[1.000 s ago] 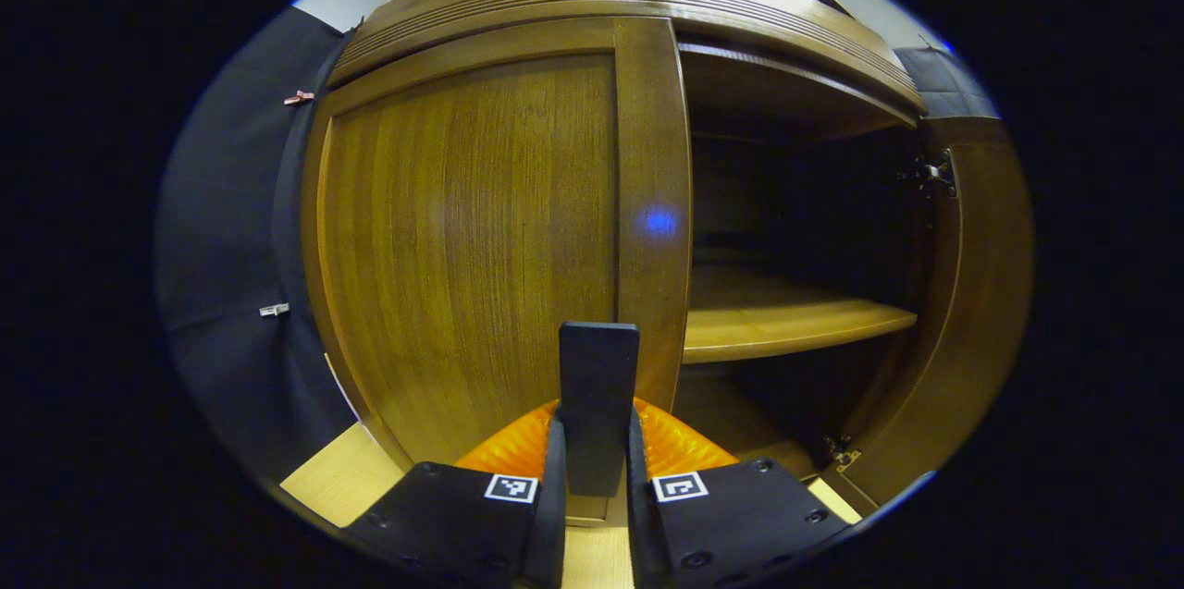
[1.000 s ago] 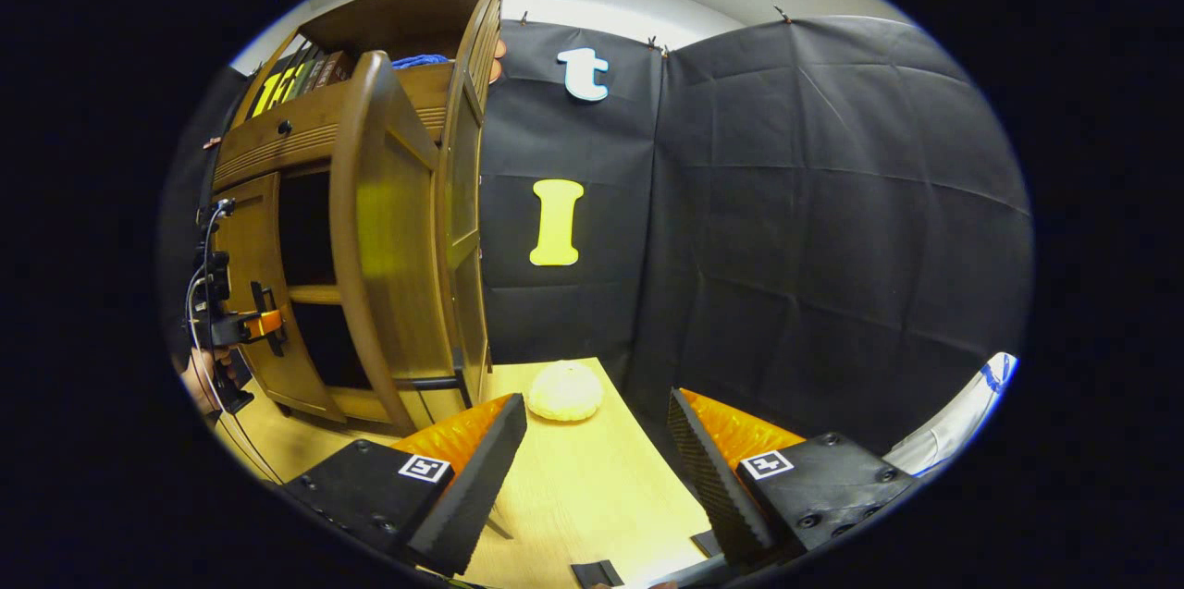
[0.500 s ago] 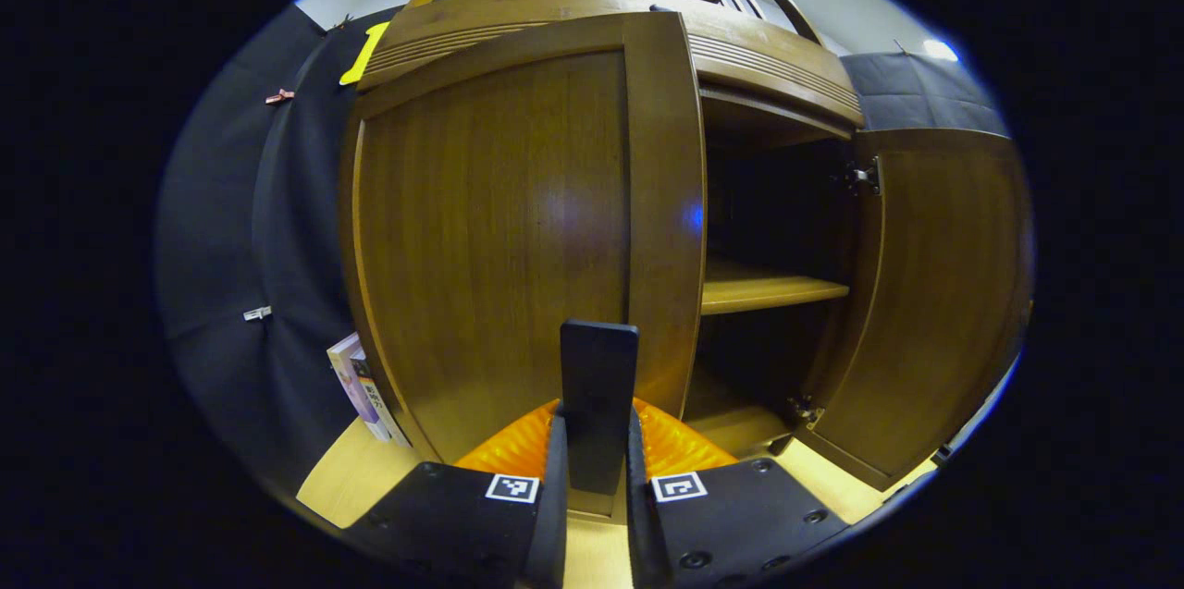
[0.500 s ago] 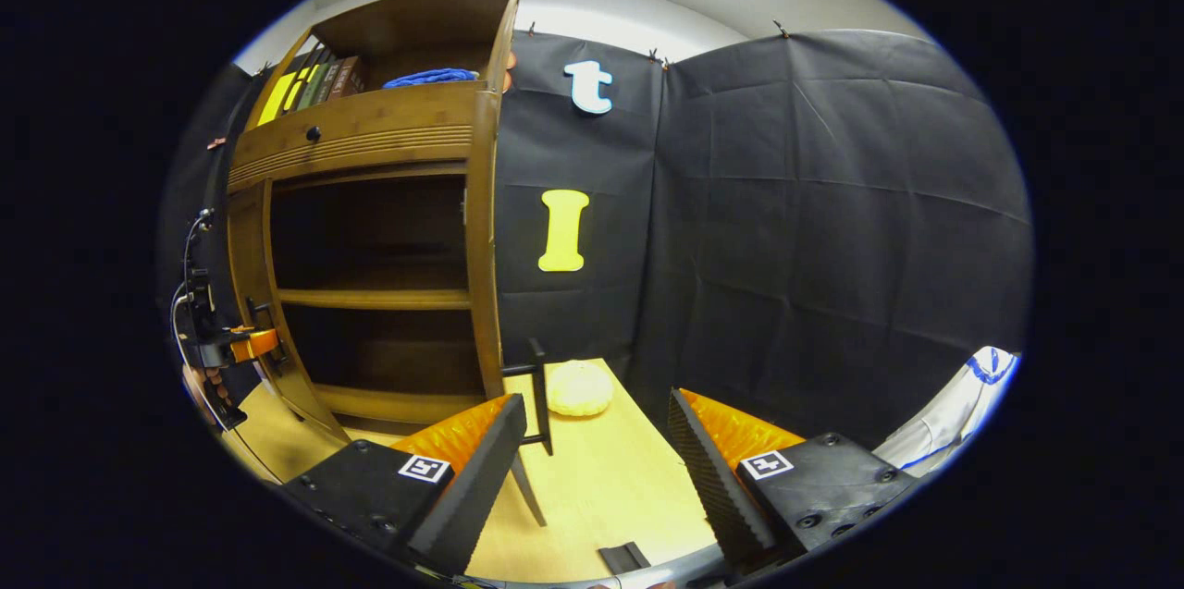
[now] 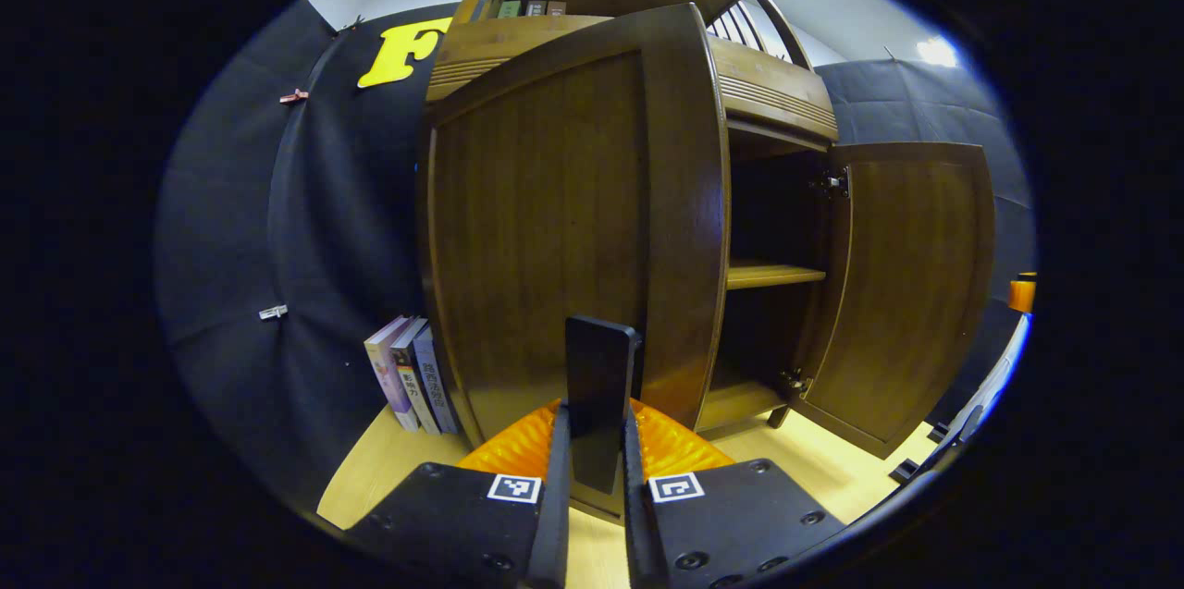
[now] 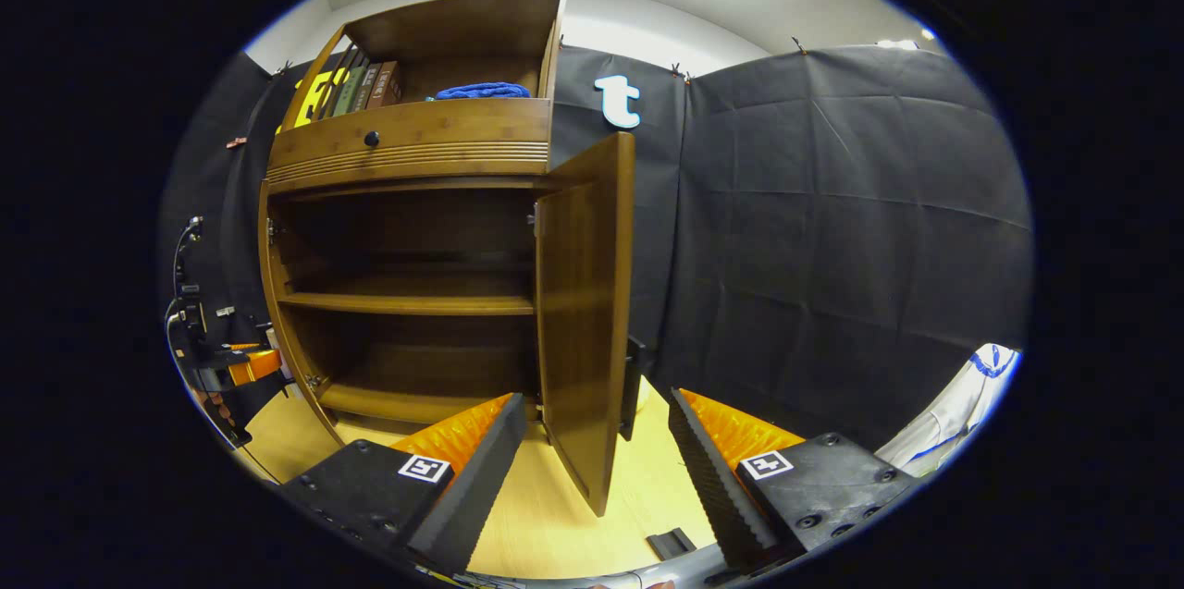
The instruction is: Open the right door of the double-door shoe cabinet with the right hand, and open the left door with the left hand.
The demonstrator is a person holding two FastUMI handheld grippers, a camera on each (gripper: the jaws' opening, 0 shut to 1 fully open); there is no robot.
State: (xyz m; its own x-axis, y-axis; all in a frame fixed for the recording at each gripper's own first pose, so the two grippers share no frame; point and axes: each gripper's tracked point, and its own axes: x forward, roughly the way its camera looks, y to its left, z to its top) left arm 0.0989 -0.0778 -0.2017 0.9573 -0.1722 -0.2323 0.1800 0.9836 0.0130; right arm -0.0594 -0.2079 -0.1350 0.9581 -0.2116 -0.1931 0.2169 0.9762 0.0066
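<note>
The wooden shoe cabinet (image 6: 412, 150) stands with both doors swung out. In the left gripper view the left door (image 5: 546, 228) is partly open, and my left gripper (image 5: 595, 430) is shut on its dark upright handle (image 5: 601, 376). The right door (image 5: 902, 293) hangs wide open beyond the inner shelf (image 5: 772, 275). In the right gripper view the right door (image 6: 583, 312) stands edge-on ahead, its dark handle (image 6: 632, 386) on the far face. My right gripper (image 6: 597, 404) is open, its fingers apart on either side of the door and touching nothing. The left gripper (image 6: 227, 362) shows far left.
Several books (image 5: 407, 376) lean against the black cloth wall left of the cabinet. More books (image 6: 356, 90) and a blue cloth (image 6: 481, 92) sit in the top compartment. A drawer knob (image 6: 371, 139) is above the doors. The light wooden tabletop (image 6: 546, 524) runs in front.
The left door has swung further out with my left gripper still shut on its handle. The right gripper's view has turned, so the open right door now stands between its open fingers.
</note>
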